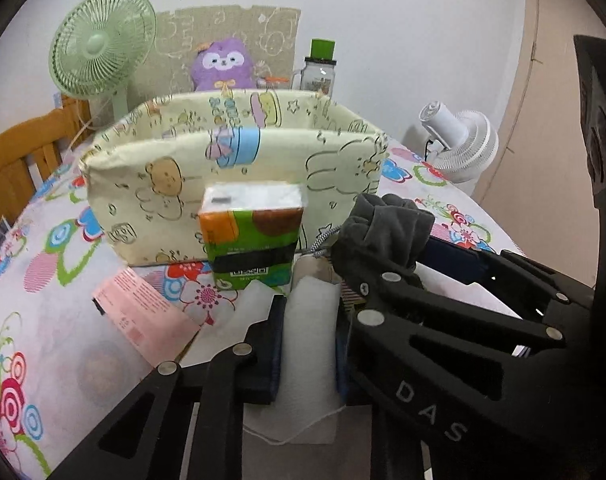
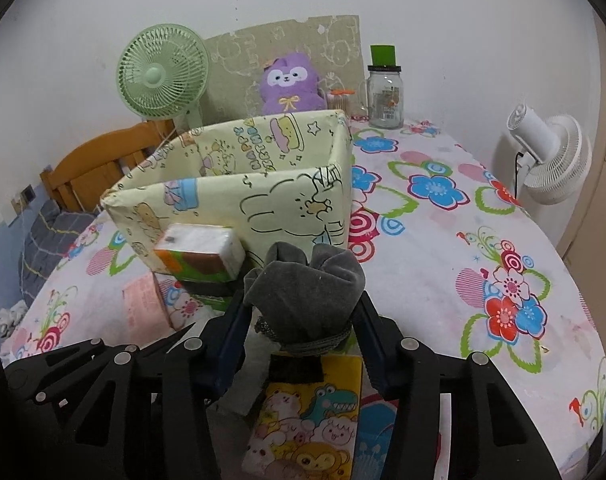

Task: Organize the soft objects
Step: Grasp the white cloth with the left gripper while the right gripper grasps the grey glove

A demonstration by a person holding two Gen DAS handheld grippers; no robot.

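Observation:
A pale yellow fabric bin (image 1: 231,160) with cartoon prints stands on the flowered tablecloth; it also shows in the right wrist view (image 2: 263,200). My left gripper (image 1: 309,308) is shut on a white folded cloth (image 1: 307,340) in front of the bin. A green-orange tissue pack (image 1: 253,236) stands just ahead of it, against the bin's front wall. My right gripper (image 2: 303,312) is shut on a grey drawstring pouch (image 2: 305,284), held near the bin's front corner. The pouch also shows in the left wrist view (image 1: 383,228). A cartoon-print tissue pack (image 2: 307,420) lies under the right gripper.
A pink packet (image 1: 143,312) lies left of the left gripper. Behind the bin sit a purple plush toy (image 2: 289,84), a green fan (image 2: 163,76), a glass jar (image 2: 385,96) and cardboard. A white fan (image 2: 551,160) stands off the table's right edge. A wooden chair (image 2: 99,168) is at left.

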